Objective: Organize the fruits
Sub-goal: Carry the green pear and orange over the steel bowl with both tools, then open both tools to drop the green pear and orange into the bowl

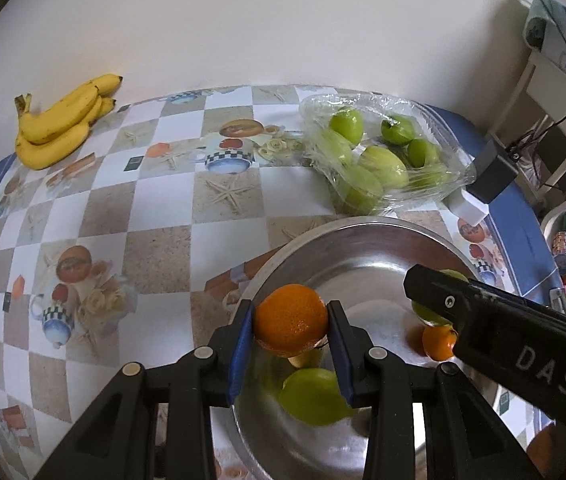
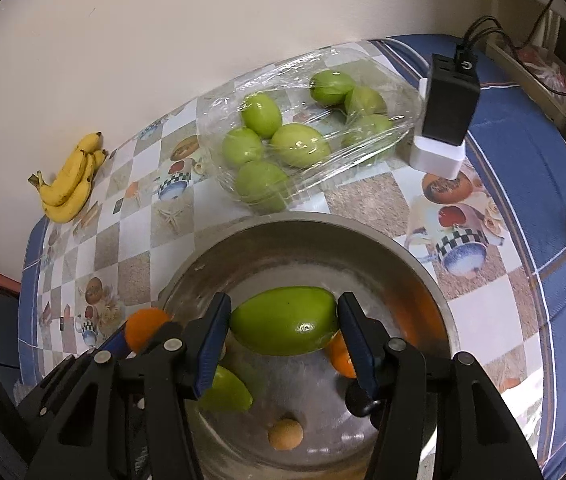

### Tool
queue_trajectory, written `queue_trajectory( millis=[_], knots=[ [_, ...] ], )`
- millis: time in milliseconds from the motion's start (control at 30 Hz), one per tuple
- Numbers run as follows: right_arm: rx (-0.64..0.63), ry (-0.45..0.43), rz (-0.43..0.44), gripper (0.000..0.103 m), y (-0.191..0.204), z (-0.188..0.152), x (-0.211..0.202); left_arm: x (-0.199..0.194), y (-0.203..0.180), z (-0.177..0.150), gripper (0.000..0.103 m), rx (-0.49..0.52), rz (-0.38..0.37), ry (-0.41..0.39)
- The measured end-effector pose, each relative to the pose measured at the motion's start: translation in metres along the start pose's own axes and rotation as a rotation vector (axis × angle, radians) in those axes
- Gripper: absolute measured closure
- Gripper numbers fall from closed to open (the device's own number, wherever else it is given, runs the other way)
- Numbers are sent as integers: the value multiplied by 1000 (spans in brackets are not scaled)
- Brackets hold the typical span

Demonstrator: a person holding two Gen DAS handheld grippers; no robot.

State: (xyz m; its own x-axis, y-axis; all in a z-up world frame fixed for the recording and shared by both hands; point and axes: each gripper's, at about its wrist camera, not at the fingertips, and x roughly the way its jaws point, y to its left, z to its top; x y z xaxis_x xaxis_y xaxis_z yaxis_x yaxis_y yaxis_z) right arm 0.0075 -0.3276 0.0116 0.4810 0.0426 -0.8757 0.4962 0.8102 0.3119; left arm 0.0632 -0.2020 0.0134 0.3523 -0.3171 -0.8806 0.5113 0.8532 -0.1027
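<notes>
A: Table (image 2: 363, 200) with a checkered printed cloth, blue border, plain pale wall behind. Steel bowl (image 2: 307, 248) is the landmark.

B: Tongs?

A: Left tongs (image 1: 290, 322) clamped on an orange (image 1: 290, 320), held above the bowl's left rim. Right tongs (image 2: 285, 320) clamped on a green fruit (image 2: 285, 320), long axis across the pads, over the bowl's middle.

B: Inside the bowl?

A: Another green fruit (image 2: 225, 394) on the bottom left, a second orange (image 2: 343, 356) partly hidden behind the right tongs' finger, and a small tan round fruit (image 2: 285, 434) near the front. Can't tell what kind.

B: Outside the bowl?

A: Clear wrapped tray of green fruits (image 2: 283, 140) just behind the bowl, on the table. Black charger block on a white base (image 2: 443, 116) right of that tray, cables running off. Banana bunch (image 2: 71, 184) far back left of the bowl, against the wall, well apart from everything.

B: Tongs touching each other?

A: No, apart; the right one's black body shows in the left view over the bowl's right side.
</notes>
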Motion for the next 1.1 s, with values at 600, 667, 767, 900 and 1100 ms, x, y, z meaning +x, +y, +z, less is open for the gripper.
queue_trajectory(
  millis=[600,667,767,900,1100],
  knots=[
    [-34,26,-37,46,5,0,27,28,-12,3,64,27,12,27],
    [-32,30,-36,45,4,-1,28,29,-13,3,64,32,14,30],
    [-28,28,-34,45,3,-2,28,29,-14,3,64,35,19,29],
    [-30,15,-26,45,5,0,23,28,-13,3,62,30,16,35],
    [-24,-4,-28,45,4,3,14,17,-13,7,50,22,4,13]
  ],
)
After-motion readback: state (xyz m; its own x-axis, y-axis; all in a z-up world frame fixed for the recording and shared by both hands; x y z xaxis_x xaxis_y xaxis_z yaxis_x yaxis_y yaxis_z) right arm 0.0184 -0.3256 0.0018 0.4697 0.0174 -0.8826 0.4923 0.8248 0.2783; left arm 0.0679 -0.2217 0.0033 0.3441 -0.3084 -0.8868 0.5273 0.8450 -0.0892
